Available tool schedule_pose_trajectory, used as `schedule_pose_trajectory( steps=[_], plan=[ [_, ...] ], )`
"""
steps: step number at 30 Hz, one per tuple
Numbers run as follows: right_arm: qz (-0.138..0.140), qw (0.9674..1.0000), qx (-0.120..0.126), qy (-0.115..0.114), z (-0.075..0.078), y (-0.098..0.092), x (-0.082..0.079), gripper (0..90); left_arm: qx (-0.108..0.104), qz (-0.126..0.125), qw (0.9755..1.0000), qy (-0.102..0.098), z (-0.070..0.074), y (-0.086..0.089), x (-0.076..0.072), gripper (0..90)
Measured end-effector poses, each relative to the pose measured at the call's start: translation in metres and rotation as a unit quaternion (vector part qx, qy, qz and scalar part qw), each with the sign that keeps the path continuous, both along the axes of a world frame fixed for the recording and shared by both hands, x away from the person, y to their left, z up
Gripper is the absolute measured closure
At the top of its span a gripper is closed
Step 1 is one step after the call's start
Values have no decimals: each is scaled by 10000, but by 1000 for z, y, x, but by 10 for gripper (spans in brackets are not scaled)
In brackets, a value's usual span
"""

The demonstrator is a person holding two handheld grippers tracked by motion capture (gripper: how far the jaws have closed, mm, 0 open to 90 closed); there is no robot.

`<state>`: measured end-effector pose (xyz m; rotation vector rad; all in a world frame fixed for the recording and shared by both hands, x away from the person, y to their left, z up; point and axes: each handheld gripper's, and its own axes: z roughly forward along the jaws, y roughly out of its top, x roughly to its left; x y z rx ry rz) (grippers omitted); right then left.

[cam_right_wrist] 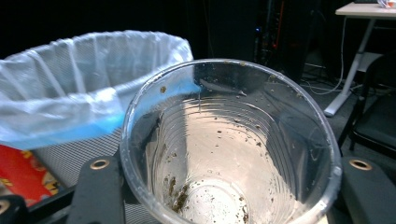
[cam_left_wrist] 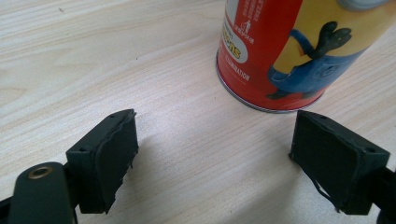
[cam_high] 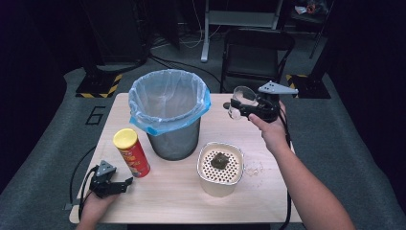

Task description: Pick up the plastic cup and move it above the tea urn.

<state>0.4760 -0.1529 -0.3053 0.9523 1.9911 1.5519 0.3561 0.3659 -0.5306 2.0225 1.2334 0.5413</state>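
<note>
My right gripper [cam_high: 238,107] is shut on a clear plastic cup [cam_high: 242,97] and holds it above the table, to the right of the bin [cam_high: 168,112]. In the right gripper view the cup [cam_right_wrist: 233,154] sits between the jaws of that gripper [cam_right_wrist: 233,191], with dark crumbs stuck to its inside. The bin's blue-edged bag [cam_right_wrist: 70,79] lies just beyond it. My left gripper [cam_high: 125,183] rests open on the table at the front left. In its own view the left gripper [cam_left_wrist: 215,140] holds nothing, and the red chip can [cam_left_wrist: 289,51] stands upright just ahead.
A beige container [cam_high: 220,167] with a perforated top and a dark clump on it stands front centre. The yellow-lidded can [cam_high: 131,152] stands left of the bin. Some wet residue [cam_high: 253,167] marks the wooden table [cam_high: 182,203]. A black chair [cam_high: 256,52] is behind the table.
</note>
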Motion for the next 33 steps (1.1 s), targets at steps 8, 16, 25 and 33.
schedule_pose_trajectory(
  steps=[8, 16, 25, 33],
  plan=[
    [284, 9994, -85, -171, 44, 17, -5, 368, -10, -4, 10000, -16, 0, 0, 1, 146],
    [526, 9980, -204, -278, 82, 44, -3, 367, -2, -19, 10000, -16, 0, 0, 0, 145],
    [776, 9965, -205, -255, 96, 81, 4, 363, -3, -47, 10000, -16, 0, 0, 0, 143],
    [947, 9951, -239, -117, 85, 119, 14, 359, -21, -49, 10000, -3, 0, 0, 0, 144]
  ],
)
